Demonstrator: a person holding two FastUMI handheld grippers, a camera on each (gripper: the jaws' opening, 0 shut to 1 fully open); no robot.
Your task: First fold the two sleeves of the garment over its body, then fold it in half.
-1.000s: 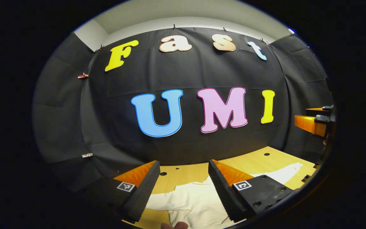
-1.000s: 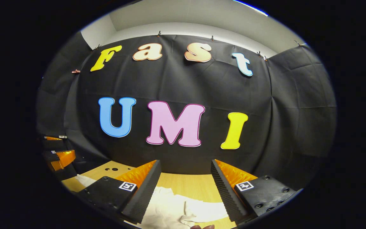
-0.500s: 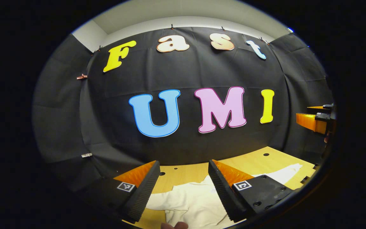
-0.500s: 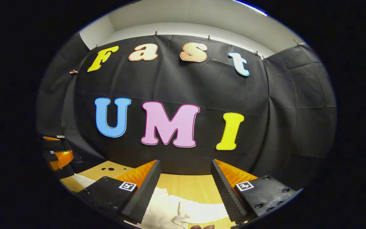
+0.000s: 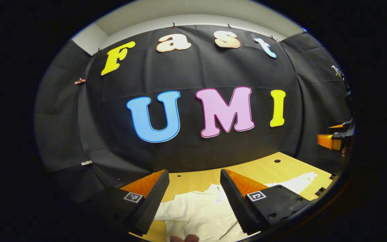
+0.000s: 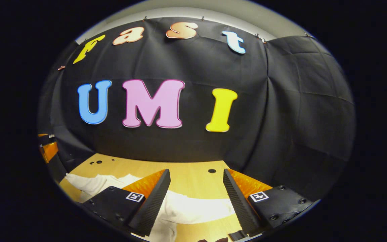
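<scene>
Item: garment (image 5: pixel 200 211), pale cream, lying flat on the wooden table (image 5: pixel 264 169) below both tools. In the left gripper view its body sits between the fingers, with one sleeve (image 5: pixel 297 183) stretched out toward the table's far right corner. In the right gripper view the other sleeve (image 6: pixel 197 210) lies spread sideways between the fingers.

Item: left gripper (image 5: pixel 193 198). Fingers spread wide, holding nothing, raised above the cloth.

Item: right gripper (image 6: pixel 197 200). Fingers likewise spread wide and empty, above the sleeve on its side. It also appears at the right edge of the left gripper view.

Step in hand, as judged: approach to the first sleeve fold; neither sleeve yet lies over the body.

Handling notes: lower the fingers onto the sleeve near its cuff end, pinch both layers of cloth rather than only the top one, lift just clear of the table, carry the cuff across the body and lay it flat before letting go. Thin fabric may slip or drag the body along; a low, slow carry should limit bunching.

Not legible: the garment's lower half and hem are cut off at the bottom edge of both views; the cuffs are small and distorted; the height of the fingers above the cloth cannot be told. A fingertip (image 5: pixel 185 238) of the person intrudes at the lower edge.
</scene>
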